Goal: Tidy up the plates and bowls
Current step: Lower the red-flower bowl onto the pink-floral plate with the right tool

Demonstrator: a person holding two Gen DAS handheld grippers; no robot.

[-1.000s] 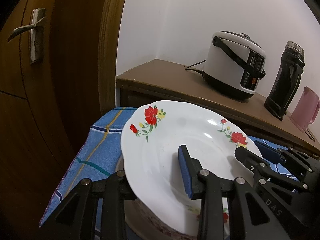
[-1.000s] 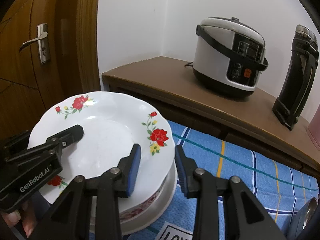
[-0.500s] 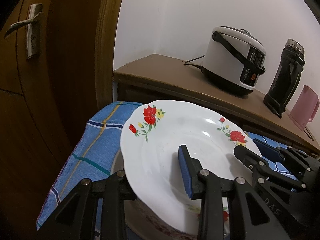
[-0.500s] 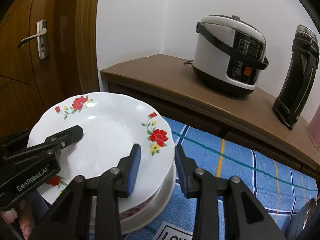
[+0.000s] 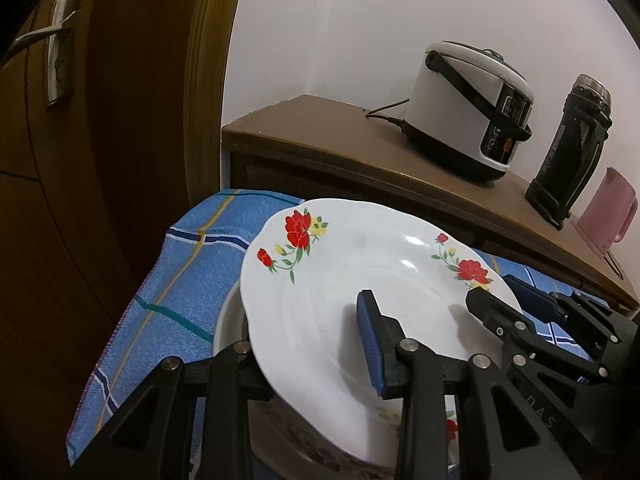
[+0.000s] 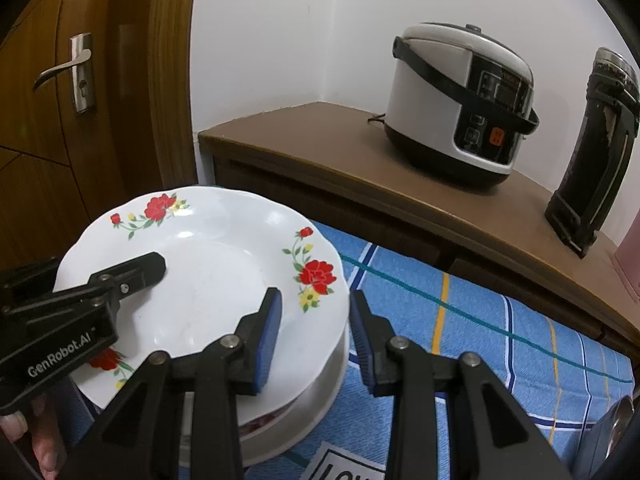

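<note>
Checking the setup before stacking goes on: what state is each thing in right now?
Floral plate: tilted, straddled at opposite rims by both tools, above the stack.
Stack: on the blue cloth, under the plate.
Left tool: jaws partly open around the plate's rim.
Right tool: jaws partly open around the plate's rim.
Rice cooker: lid shut, cord attached.
Door: shut.
</note>
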